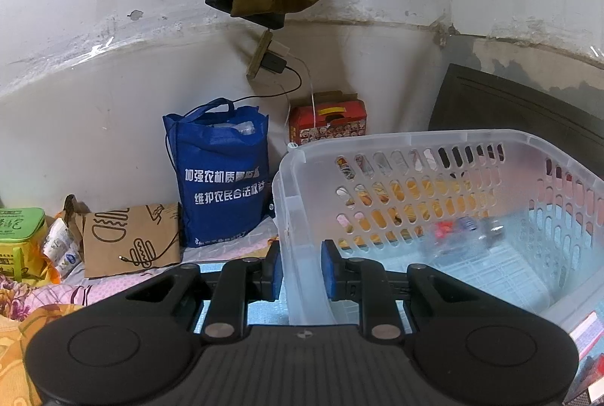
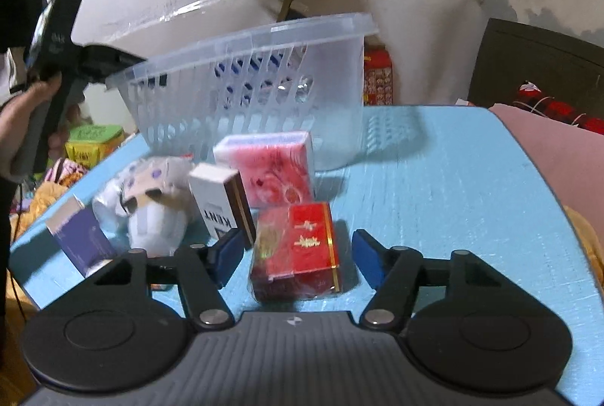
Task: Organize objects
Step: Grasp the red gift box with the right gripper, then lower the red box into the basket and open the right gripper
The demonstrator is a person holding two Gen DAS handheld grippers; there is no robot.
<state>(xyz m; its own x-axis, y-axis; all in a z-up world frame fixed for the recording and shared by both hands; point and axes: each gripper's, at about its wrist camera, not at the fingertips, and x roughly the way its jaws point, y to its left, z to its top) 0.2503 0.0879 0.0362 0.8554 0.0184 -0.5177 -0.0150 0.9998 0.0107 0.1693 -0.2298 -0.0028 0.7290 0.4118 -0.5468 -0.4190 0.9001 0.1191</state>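
Observation:
A clear slotted plastic basket point(image 1: 415, 149) stands on a blue foam board, with a few small items point(image 1: 449, 228) on its floor. My left gripper point(image 1: 302, 270) is shut on the basket's near corner wall. In the right wrist view the basket point(image 2: 264, 39) is at the back and a hand point(image 2: 22, 111) holds the left gripper at its rim. My right gripper point(image 2: 298, 258) is low over the board point(image 2: 453, 198), open, with a red cigarette box point(image 2: 302, 247) between its pads and a gap on each side. Behind it stand a white Kent box point(image 2: 219, 202), a pink tissue pack point(image 2: 271, 168), a crumpled white packet point(image 2: 151, 202) and a purple box point(image 2: 79, 240).
Against the wall sit a blue tote bag point(image 1: 222, 172), a brown paper bag point(image 1: 128, 240), a red carton point(image 1: 328, 121) and a green box point(image 1: 19, 240). A dark headboard point(image 1: 509, 104) stands at the right. A pink blanket point(image 2: 558, 149) borders the board's right edge.

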